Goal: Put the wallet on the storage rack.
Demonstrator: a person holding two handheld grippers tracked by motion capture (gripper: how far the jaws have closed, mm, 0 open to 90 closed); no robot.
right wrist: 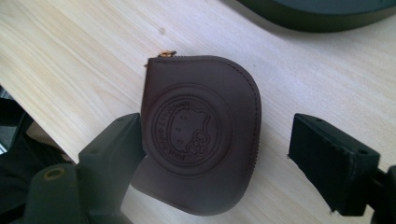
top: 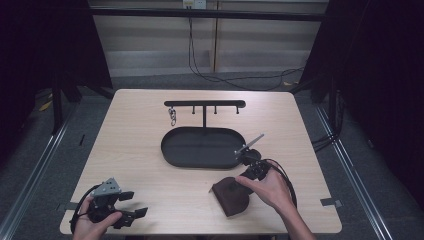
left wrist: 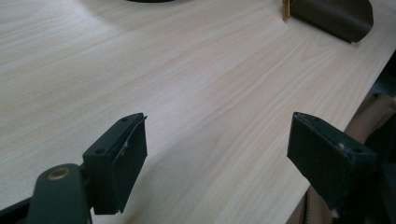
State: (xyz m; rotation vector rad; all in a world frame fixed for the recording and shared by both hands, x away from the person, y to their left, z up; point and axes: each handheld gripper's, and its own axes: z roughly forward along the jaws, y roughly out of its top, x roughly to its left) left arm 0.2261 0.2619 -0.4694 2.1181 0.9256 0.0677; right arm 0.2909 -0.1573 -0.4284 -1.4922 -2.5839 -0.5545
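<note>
A dark brown leather pouch (top: pixel 231 196) with a round embossed emblem lies flat on the wooden table near its front edge, zip pull at one corner. In the right gripper view the pouch (right wrist: pixel 201 135) sits between and just beyond my jaws. My right gripper (right wrist: pixel 215 158) is open, its pads clear of the leather, hovering over the pouch at the pouch's tray side (top: pixel 243 176). At the front left corner my left gripper (top: pixel 132 204) rests open over bare wood (left wrist: pixel 219 158), with nothing between its jaws. The pouch (left wrist: pixel 334 16) lies far off at that view's top right.
A black oval tray (top: pixel 170 150) sits mid-table, its rim (right wrist: pixel 322 11) just past the pouch. Behind it stands a black hook rack (top: pixel 205 104) with a metal keychain (top: pixel 172 116) hanging at its left end. The table's front edge is close to both hands.
</note>
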